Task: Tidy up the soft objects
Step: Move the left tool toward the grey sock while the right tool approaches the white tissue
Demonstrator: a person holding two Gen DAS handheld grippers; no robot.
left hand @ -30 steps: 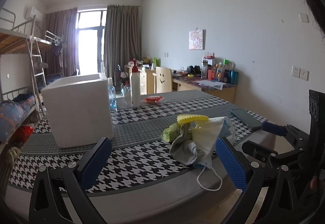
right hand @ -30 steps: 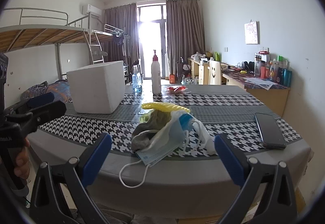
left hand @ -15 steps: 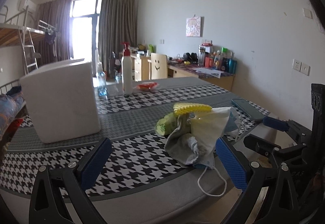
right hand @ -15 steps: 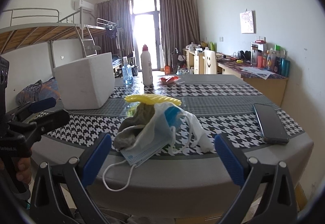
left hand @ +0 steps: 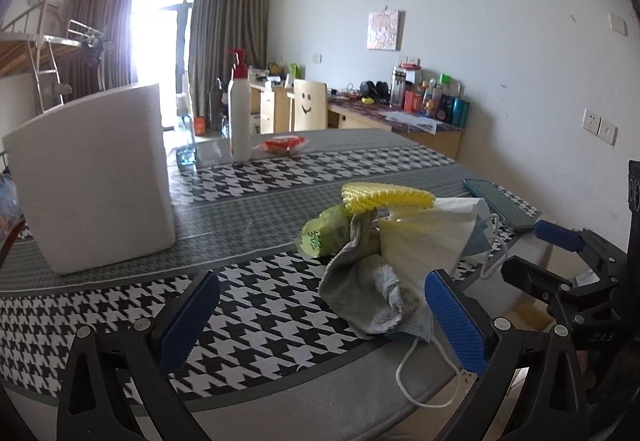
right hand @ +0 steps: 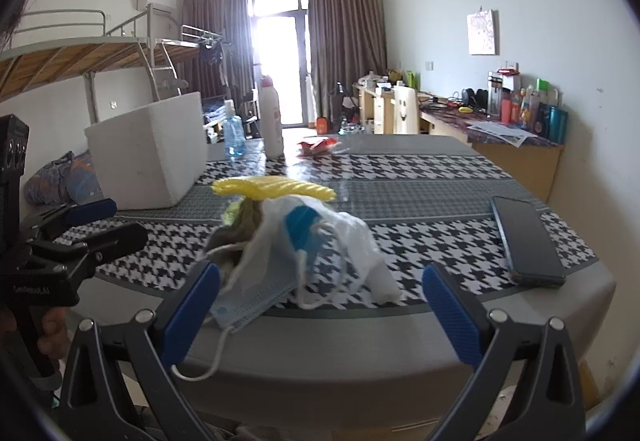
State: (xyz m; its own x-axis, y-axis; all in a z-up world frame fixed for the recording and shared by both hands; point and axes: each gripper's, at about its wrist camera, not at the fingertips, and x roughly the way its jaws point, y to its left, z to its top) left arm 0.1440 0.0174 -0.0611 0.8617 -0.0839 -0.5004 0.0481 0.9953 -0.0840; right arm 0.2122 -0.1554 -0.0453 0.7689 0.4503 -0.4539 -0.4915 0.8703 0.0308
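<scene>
While both grippers, left [left hand: 320, 315] and right [right hand: 318, 305], hover with jaws wide and empty, the soft pile [right hand: 288, 241] sits heaped at the worktop's [right hand: 400, 337] near edge, white box [left hand: 92, 177] well apart; sorting looks unstarted.

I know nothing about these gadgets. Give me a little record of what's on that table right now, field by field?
pile: grey cloth, blue face mask, white tissue, yellow foam net, green packet, heaped near the table's front edge
container: white foam box, left of the pile
phone: dark phone, flat, right of the pile
left gripper: open, empty
right gripper: open, empty
</scene>
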